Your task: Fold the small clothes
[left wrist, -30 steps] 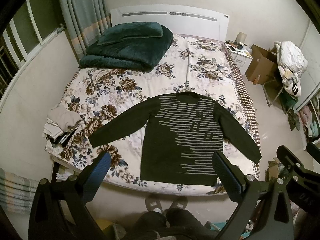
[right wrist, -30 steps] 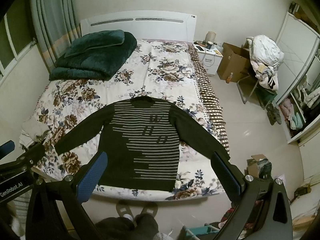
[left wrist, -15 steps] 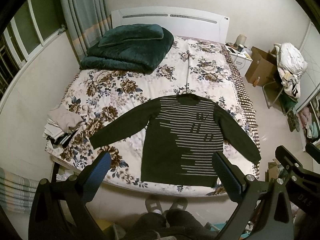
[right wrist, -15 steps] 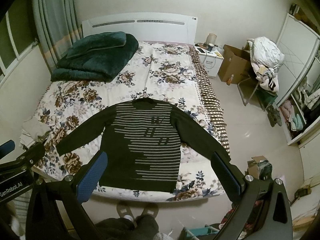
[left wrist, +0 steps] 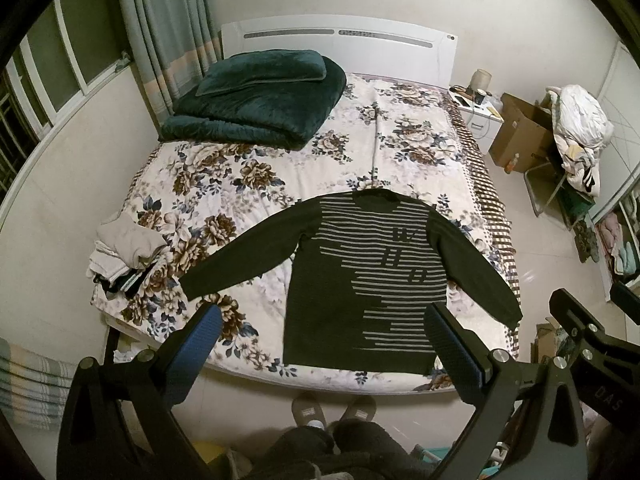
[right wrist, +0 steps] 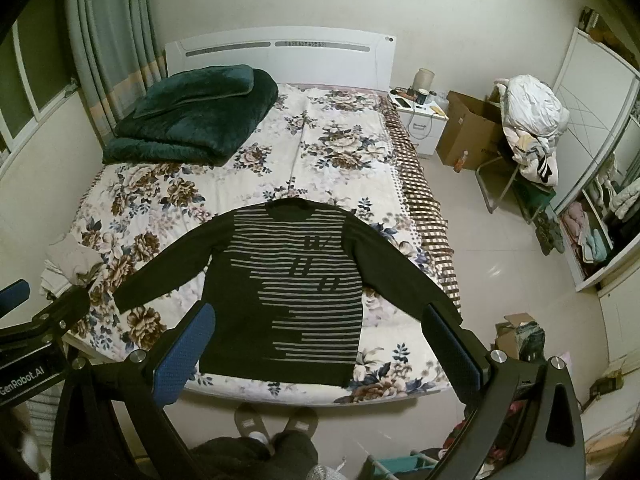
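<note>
A dark sweater (left wrist: 360,280) (right wrist: 288,280) with grey stripes lies flat and face up near the foot of the floral bed (left wrist: 280,168) (right wrist: 340,168), both sleeves spread outward. My left gripper (left wrist: 324,332) hangs open high above the bed's foot edge, with nothing between its blue pads. The right gripper (right wrist: 320,332) is open too, at about the same height and well clear of the sweater. Its body also shows at the right edge of the left wrist view. A small pile of clothes (left wrist: 124,252) (right wrist: 70,264) rests on the bed's left edge.
A folded dark green blanket (left wrist: 256,100) (right wrist: 192,112) with a pillow lies at the head of the bed. A nightstand (right wrist: 416,116), a cardboard box (right wrist: 468,132) and a chair heaped with laundry (right wrist: 528,124) stand to the right. A person's slippered feet (left wrist: 332,408) stand at the bed's foot.
Both views have tilted slightly, so the bed and sweater sit a little lower in frame. The sweater lies unmoved and both grippers stay open.
</note>
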